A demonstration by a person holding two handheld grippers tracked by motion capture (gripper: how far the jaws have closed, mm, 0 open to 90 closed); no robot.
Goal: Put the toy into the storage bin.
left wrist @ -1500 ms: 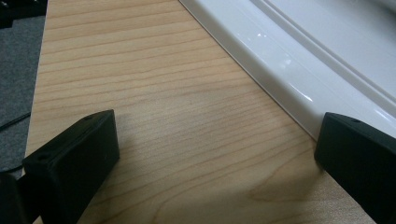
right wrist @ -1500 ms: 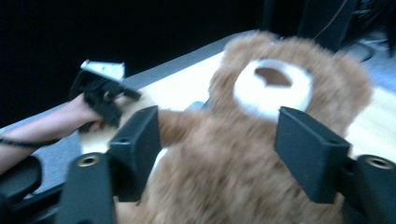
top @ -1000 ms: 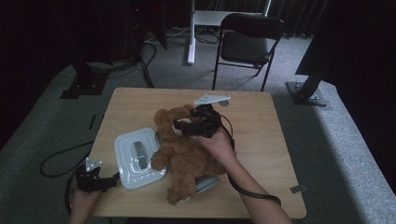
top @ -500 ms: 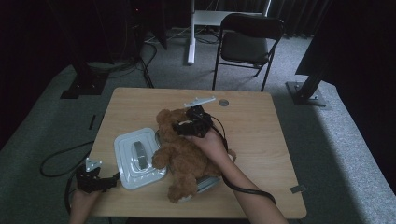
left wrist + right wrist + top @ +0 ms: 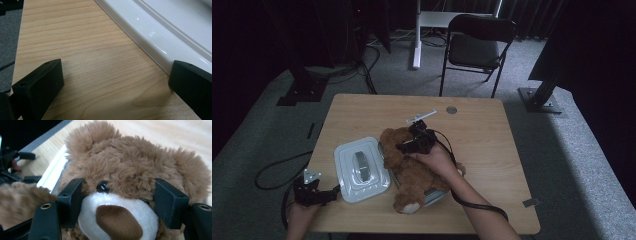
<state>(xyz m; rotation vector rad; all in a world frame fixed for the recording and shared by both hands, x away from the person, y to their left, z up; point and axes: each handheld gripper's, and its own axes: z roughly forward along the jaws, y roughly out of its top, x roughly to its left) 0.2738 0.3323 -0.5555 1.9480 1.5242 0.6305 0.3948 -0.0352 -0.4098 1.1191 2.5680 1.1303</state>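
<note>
Reaching over teddy bear [image 5: 130, 170], right tongs [image 5: 117, 202] closing, pinching its muzzle; left tongs [image 5: 115, 87] spread, low on table [image 5: 75, 50].

A white lidded container [image 5: 361, 169] sits near the table's [image 5: 492, 150] left edge, toward the near side, its lid carrying a grey handle in the middle. A small round disc [image 5: 451, 110] lies close to the table's far edge, right of centre. Beyond the table a dark folding chair [image 5: 477, 45] stands on grey carpet, with a white post [image 5: 416, 35] to its left
</note>
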